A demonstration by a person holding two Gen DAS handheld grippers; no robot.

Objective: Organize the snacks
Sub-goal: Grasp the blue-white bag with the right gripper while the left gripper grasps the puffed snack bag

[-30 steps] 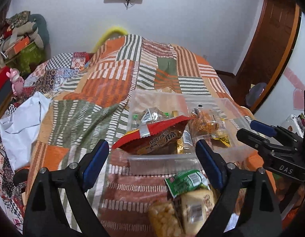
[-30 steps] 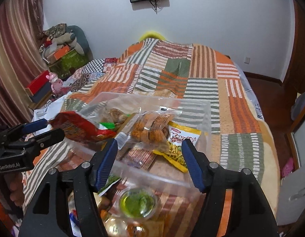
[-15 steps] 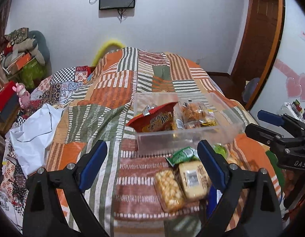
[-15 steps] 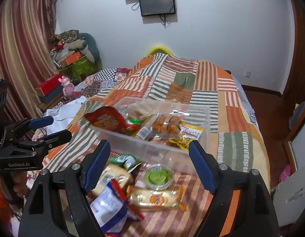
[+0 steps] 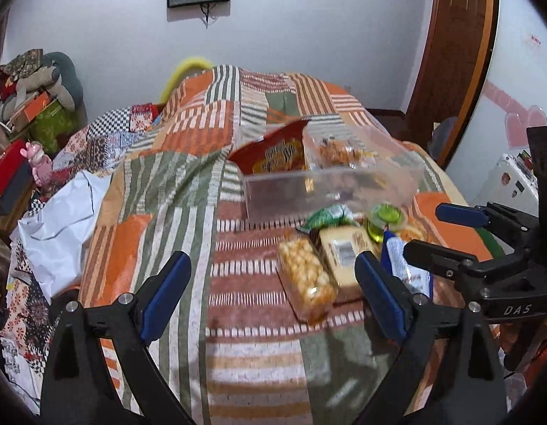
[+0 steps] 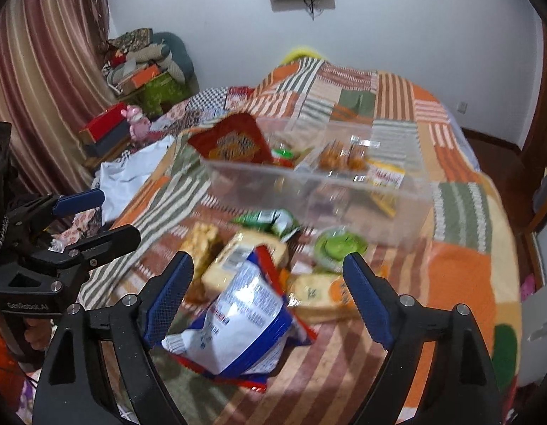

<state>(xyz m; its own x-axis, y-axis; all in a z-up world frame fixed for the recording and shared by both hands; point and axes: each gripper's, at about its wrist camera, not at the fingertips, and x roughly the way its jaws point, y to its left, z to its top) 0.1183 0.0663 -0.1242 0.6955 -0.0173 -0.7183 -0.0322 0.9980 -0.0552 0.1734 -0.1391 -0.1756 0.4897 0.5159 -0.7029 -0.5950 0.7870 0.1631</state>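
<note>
A clear plastic bin (image 5: 330,191) sits on the patchwork bed and holds a red snack bag (image 5: 273,152) and other packets; it also shows in the right wrist view (image 6: 344,194). Loose snacks lie in front of it: a corn-puff pack (image 5: 305,276), a pale bread pack (image 5: 344,251), a green pack (image 5: 326,214), a green jelly cup (image 6: 338,248) and a blue-white bag (image 6: 245,315). My left gripper (image 5: 273,290) is open and empty, back from the snacks. My right gripper (image 6: 268,290) is open and empty, just above the blue-white bag.
A white plastic bag (image 5: 61,219) lies at the bed's left edge. Boxes and a pink toy (image 6: 137,124) stand on the left by a curtain. A wooden door (image 5: 450,53) is at the right. The other gripper shows at each view's side.
Both grippers have drawn back from the bin toward the near end of the bed. The loose snacks in front of the bin have come into view.
</note>
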